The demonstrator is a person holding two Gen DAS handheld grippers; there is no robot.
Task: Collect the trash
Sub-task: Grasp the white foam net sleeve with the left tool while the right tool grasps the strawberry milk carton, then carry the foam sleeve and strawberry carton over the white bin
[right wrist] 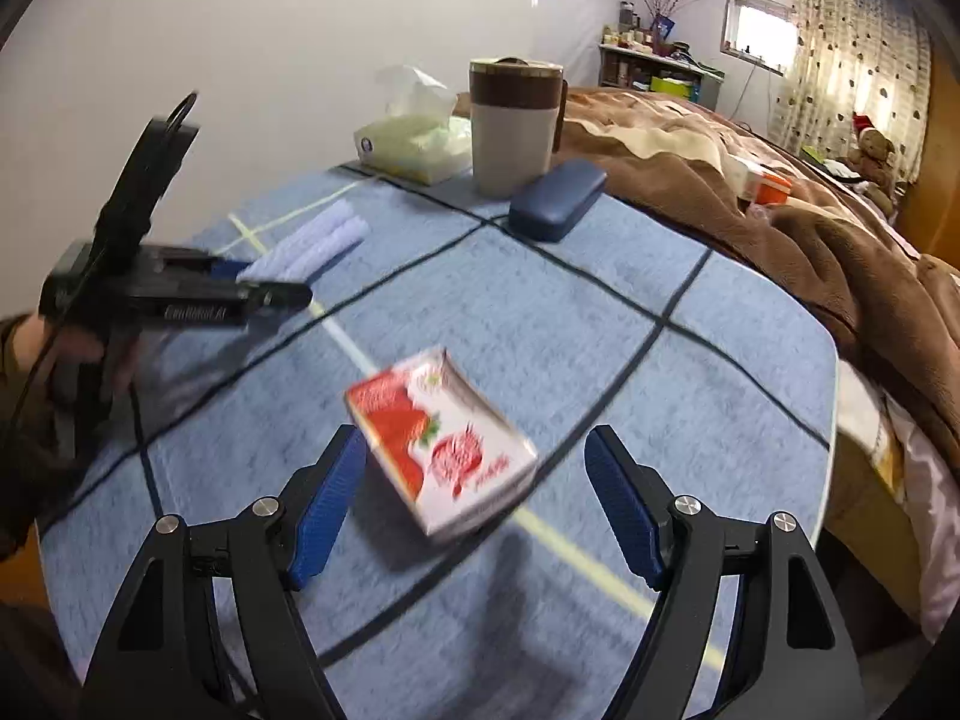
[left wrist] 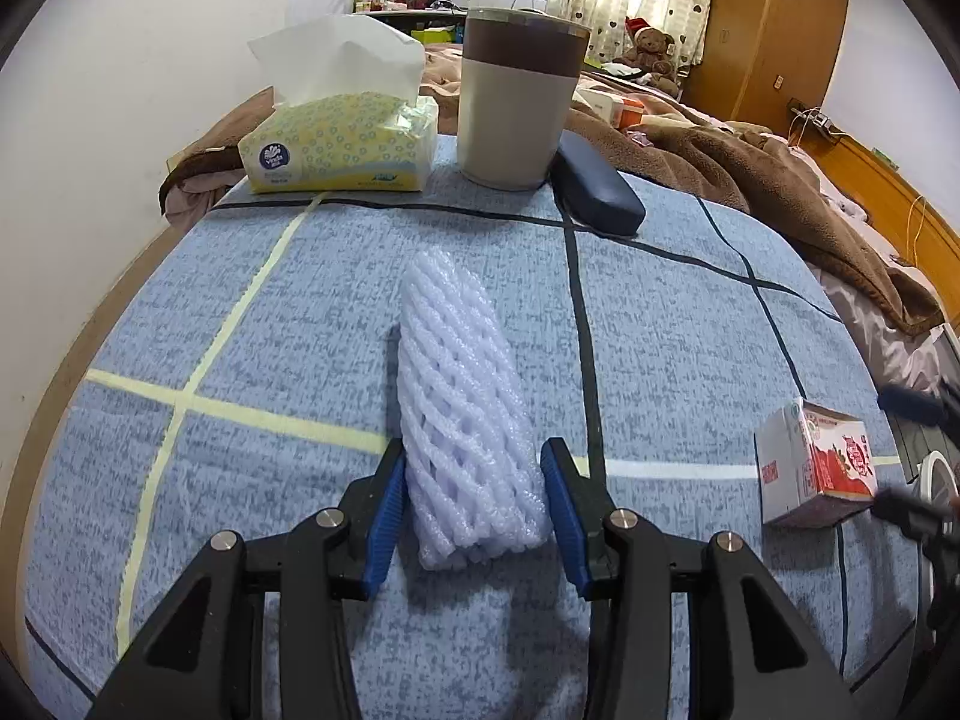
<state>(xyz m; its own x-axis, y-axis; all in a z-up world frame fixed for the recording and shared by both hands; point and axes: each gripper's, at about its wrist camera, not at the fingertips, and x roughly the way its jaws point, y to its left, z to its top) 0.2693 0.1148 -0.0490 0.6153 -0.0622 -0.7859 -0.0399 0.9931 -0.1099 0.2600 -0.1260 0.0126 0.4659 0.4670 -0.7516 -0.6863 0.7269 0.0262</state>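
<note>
A white foam fruit net (left wrist: pixel 465 420) lies on the blue checked cloth (left wrist: pixel 300 312). My left gripper (left wrist: pixel 474 498) straddles its near end, jaws open, pads close to the net on both sides. The net also shows in the right wrist view (right wrist: pixel 312 246), beside the left gripper (right wrist: pixel 264 282). A red and white carton (right wrist: pixel 441 444) lies flat on the cloth between the open jaws of my right gripper (right wrist: pixel 474 504), not gripped. The carton shows at the right in the left wrist view (left wrist: pixel 813 462). A beige and brown bin (left wrist: pixel 516 102) stands at the back.
A yellow tissue pack (left wrist: pixel 342 138) sits left of the bin. A dark blue glasses case (left wrist: pixel 594 186) lies to its right. A brown blanket (left wrist: pixel 750 180) covers the bed behind. The table edge (right wrist: pixel 831 420) drops off at the right.
</note>
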